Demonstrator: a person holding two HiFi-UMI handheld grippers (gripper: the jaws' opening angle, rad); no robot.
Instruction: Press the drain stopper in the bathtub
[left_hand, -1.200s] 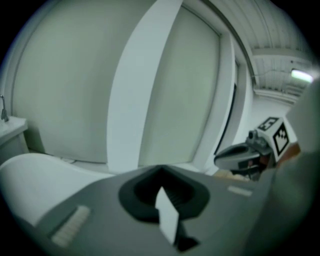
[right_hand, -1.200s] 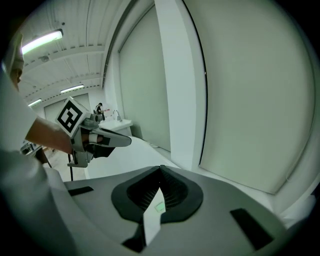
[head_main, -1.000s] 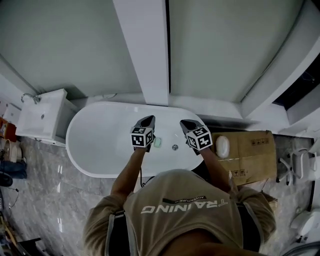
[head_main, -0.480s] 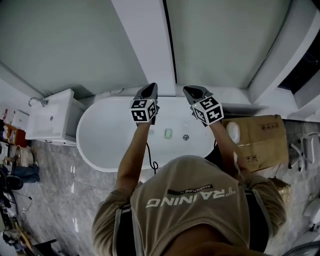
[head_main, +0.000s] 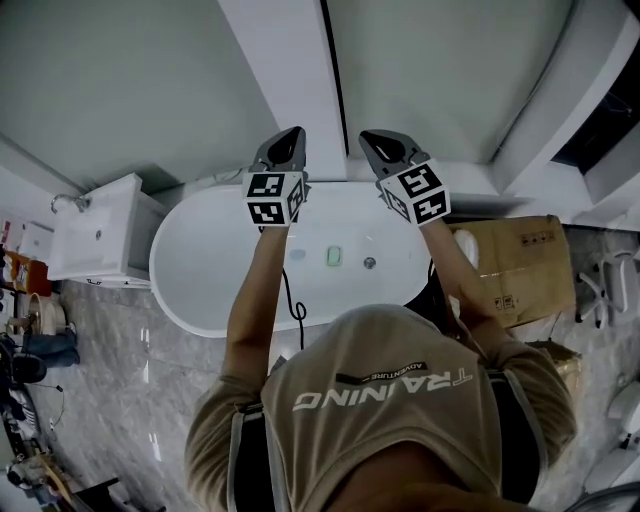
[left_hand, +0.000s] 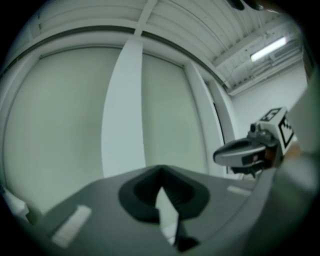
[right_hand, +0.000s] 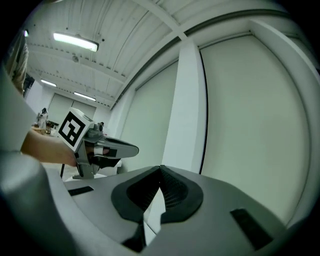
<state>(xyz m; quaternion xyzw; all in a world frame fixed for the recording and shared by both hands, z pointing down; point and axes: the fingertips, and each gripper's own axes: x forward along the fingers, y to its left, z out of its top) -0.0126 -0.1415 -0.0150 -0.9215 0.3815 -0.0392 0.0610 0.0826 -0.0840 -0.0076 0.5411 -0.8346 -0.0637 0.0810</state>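
Above the bathtub (head_main: 215, 265), the left gripper (head_main: 293, 131) and right gripper (head_main: 369, 136) were held raised, the 2 pairs of jaws pressed together on nothing. On the tub floor, the drain stopper (head_main: 369, 262) was seen well apart from both. The descent and press were judged outstanding.

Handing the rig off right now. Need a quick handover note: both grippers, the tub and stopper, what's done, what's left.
Grippers: the left hand-held gripper has its jaws shut with nothing between them, and is held up facing the wall above the tub. The right hand-held gripper is the same, shut and empty, level beside it.
Things: the bathtub lies below both. The drain stopper sits on its floor, with a small green object just beside it.
Done: neither gripper touches the stopper; too small to tell if it is pressed.
Left: lower one gripper, probably the right, onto the stopper and press.
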